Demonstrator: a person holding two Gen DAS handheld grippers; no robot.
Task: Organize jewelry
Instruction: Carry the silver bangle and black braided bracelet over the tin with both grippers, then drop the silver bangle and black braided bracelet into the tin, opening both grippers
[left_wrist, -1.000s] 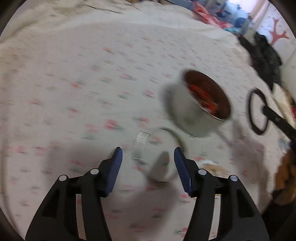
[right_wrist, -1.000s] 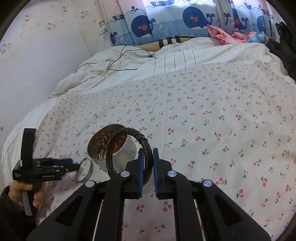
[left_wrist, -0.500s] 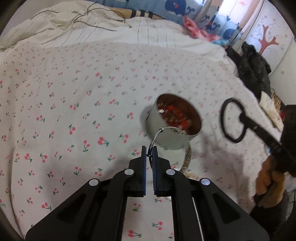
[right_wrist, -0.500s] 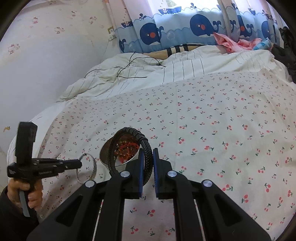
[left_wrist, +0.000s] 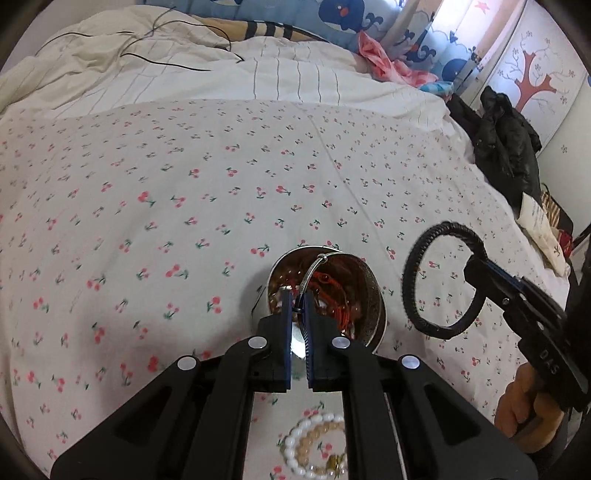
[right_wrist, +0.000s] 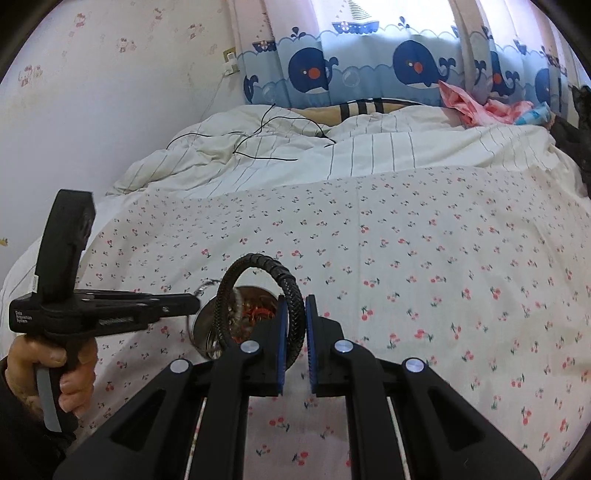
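A round metal tin (left_wrist: 373, 295) holding red and amber jewelry stands on the cherry-print bedsheet. My left gripper (left_wrist: 296, 295) is shut on a thin silver bangle (left_wrist: 312, 272) and holds it over the tin's near rim. My right gripper (right_wrist: 294, 299) is shut on a black braided bracelet (right_wrist: 284, 277), held above the sheet just right of the tin (right_wrist: 201, 330). The bracelet also shows in the left wrist view (left_wrist: 410, 280), to the right of the tin. The left gripper shows in the right wrist view (right_wrist: 194, 302), at the tin's left.
A white and tan bead bracelet (left_wrist: 295, 443) lies on the sheet under my left gripper. A rumpled striped duvet (right_wrist: 332, 147) with a black cable lies at the bed's far end. Black clothing (left_wrist: 506, 144) sits at the right edge.
My left gripper closed on the silver bangle, lifted it off the sheet and brought it over the tin. My right gripper rose a little with the black bracelet.
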